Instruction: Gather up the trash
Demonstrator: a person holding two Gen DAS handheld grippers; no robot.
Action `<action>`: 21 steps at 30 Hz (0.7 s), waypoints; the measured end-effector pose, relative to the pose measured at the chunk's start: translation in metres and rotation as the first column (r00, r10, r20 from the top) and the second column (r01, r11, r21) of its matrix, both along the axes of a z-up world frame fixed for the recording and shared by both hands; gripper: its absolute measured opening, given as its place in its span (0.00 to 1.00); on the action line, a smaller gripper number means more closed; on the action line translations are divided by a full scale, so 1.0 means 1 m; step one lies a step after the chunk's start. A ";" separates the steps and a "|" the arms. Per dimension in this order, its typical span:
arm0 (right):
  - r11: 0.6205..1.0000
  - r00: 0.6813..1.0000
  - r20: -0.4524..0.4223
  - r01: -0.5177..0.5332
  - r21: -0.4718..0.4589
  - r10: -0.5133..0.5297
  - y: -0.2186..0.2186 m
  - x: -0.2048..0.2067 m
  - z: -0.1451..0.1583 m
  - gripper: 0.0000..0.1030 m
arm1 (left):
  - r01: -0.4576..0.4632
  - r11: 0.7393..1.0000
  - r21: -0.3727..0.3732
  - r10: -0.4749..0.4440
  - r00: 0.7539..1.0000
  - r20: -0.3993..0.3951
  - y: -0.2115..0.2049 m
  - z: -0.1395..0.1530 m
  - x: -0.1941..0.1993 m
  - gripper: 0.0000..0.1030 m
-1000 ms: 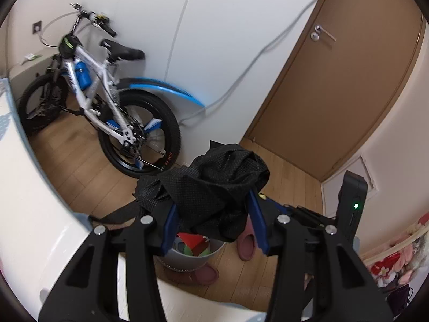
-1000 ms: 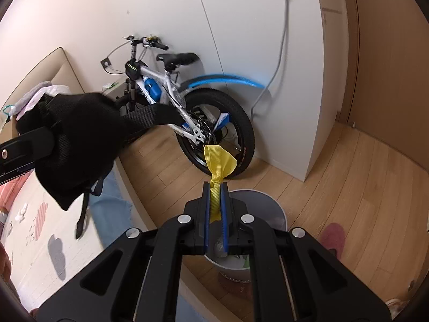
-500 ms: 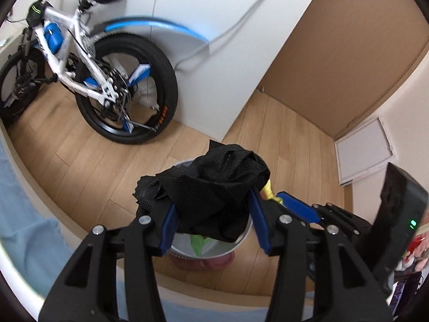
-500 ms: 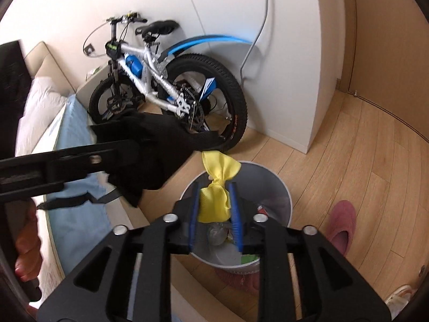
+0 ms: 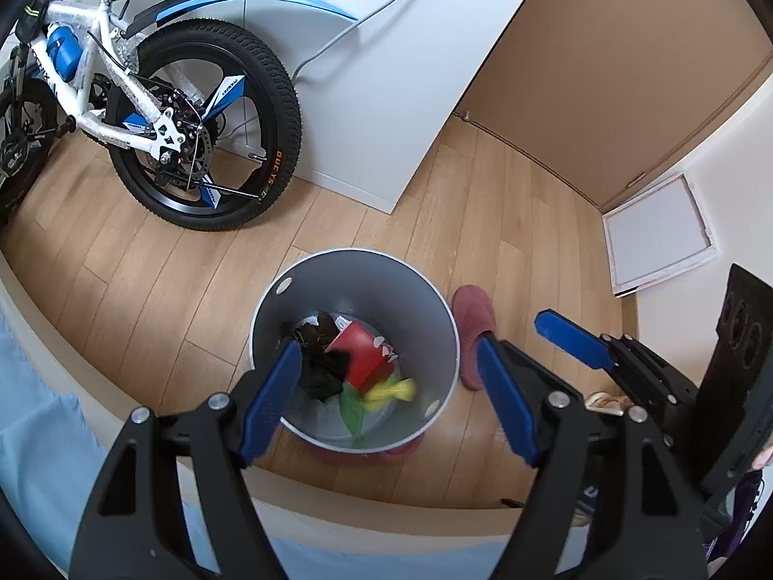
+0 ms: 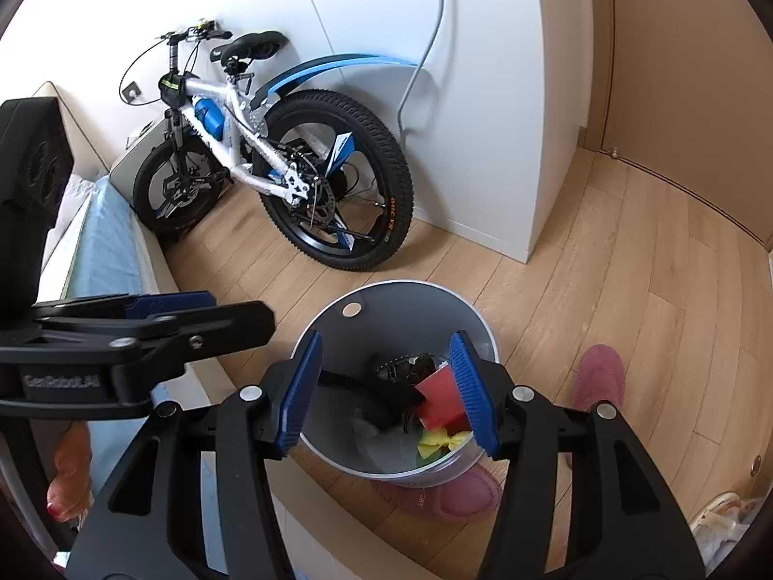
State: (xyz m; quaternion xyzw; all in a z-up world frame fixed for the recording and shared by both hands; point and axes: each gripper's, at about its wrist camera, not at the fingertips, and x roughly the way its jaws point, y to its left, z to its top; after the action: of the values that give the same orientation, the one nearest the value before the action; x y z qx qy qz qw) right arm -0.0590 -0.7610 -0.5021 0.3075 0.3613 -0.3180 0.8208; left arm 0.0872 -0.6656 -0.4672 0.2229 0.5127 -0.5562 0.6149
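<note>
From the left wrist we count one round grey bin (image 5: pixel 270 309) on the plank floor (image 5: pixel 145 266), smooth-walled, with three small holes near its rim. Inside lie four pieces of trash: a crumpled black mesh cloth (image 5: pixel 321 362), a red carton (image 5: pixel 362 353), a yellow ribbon bow (image 5: pixel 393 390) lying roughly crosswise, and a green scrap (image 5: pixel 351 411). Our left gripper (image 5: pixel 391 386) hangs over the bin; its jaws have just been opening and now stand wide with nothing between them. Two pink slippers show, one (image 5: pixel 476 324) just beside the bin, one partly under it. One bicycle (image 5: pixel 145 111) leans by the white wall.

From the right wrist we see the same single bin (image 6: pixel 338 333), the black cloth (image 6: pixel 401 367), the red carton (image 6: pixel 439 398) and the yellow bow (image 6: pixel 437 441) at the bottom, its long axis near level across the view. Our right gripper (image 6: pixel 391 391) has just been opening its two ribbed blue jaws, which stand partly apart and empty. The left gripper (image 6: pixel 159 311) reaches in from the left, above the bed's (image 6: pixel 106 251) light-blue sheet.
</note>
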 end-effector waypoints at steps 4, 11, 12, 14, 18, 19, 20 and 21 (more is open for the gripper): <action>1.000 1.000 0.011 0.008 0.001 -0.009 0.001 -0.002 0.001 0.53 | -0.018 1.000 -0.014 0.018 1.000 0.006 0.007 0.010 0.000 0.73; 1.000 1.000 0.010 0.025 -0.008 -0.025 0.005 0.002 0.004 0.70 | -0.060 0.997 -0.050 0.063 0.996 0.061 0.035 0.048 -0.005 0.73; 1.000 1.000 0.007 0.024 -0.003 -0.024 0.005 0.004 0.005 0.70 | -0.072 0.996 -0.053 0.075 0.995 0.068 0.045 0.056 -0.006 0.73; 1.000 1.000 0.002 0.030 0.001 -0.030 0.007 0.006 0.009 0.70 | -0.105 0.993 -0.057 0.109 0.992 0.066 0.066 0.070 -0.006 0.73; 0.997 0.998 -0.014 0.063 -0.040 -0.063 0.026 0.015 0.040 0.70 | -0.201 0.978 -0.061 0.204 0.978 0.050 0.125 0.097 0.001 0.76; 0.998 0.999 0.013 0.047 -0.050 -0.046 0.034 0.017 0.054 0.70 | -0.232 0.971 -0.058 0.235 0.970 0.057 0.140 0.104 0.004 0.76; 0.998 0.999 0.034 0.017 -0.067 -0.015 0.046 0.022 0.073 0.71 | -0.267 0.962 -0.054 0.271 0.960 0.065 0.157 0.110 0.007 0.76; 0.996 0.998 0.049 -0.021 -0.084 0.025 0.059 0.028 0.090 0.71 | -0.312 0.949 -0.048 0.315 0.946 0.074 0.178 0.117 0.010 0.76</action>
State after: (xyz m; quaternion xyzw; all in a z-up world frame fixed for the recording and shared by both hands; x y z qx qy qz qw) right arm -0.0306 -0.7019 -0.4118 0.2765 0.3305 -0.3155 0.8455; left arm 0.0969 -0.4877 -0.3506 0.1499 0.5065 -0.4510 0.7194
